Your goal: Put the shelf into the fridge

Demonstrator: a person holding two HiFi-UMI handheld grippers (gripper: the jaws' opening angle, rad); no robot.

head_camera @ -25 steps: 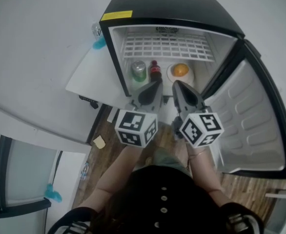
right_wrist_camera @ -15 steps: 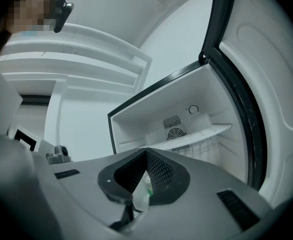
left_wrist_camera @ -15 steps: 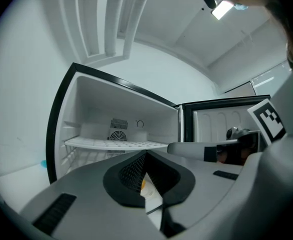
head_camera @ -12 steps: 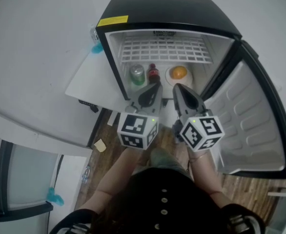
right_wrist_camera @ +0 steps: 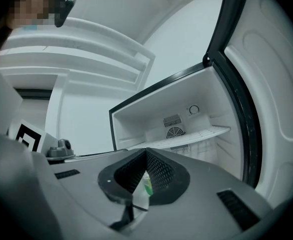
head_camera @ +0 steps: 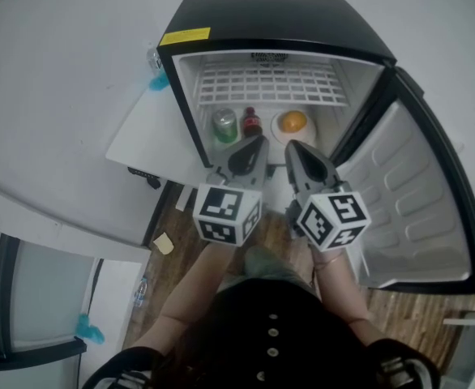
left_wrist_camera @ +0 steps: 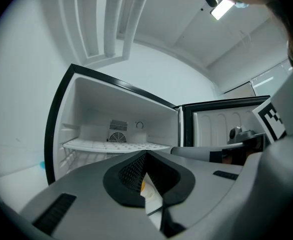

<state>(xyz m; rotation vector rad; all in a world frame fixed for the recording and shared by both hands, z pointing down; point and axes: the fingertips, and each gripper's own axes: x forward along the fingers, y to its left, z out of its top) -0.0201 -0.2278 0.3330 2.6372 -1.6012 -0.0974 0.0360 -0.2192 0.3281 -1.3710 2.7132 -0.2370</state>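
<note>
Already the shelf (head_camera: 274, 83) sits inside the fridge (head_camera: 278, 19). It is a white grid in the upper part of the cavity, and its long axis runs across the fridge from one side wall to the other. It looks level, and its front edge faces the open mouth.

Both grippers are at that mouth, side by side and well short of the shelf. The left gripper (head_camera: 260, 140) is before the left half of the fridge. The right gripper (head_camera: 289, 144) is before the right half, on the side of the open door (head_camera: 420, 209). On each, the 2 jaws are pressed fully together with nothing between them, and neither touches the shelf.

From either pair of jaws the shelf lies straight ahead, deeper into the fridge and higher than the tips. Neither gripper is clearly nearer, since the front edge spans both of them.

Below the shelf, on the fridge floor, stand a green can (head_camera: 224, 125), a dark bottle (head_camera: 252, 121) and an orange (head_camera: 294, 121) on something white.

The placing looks done. If the shelf needs seating, I judge it would take an even push from both sides along the fridge's depth, square to the long axis. Whether its rear edge is fully home on the wall ledges cannot be told.
</note>
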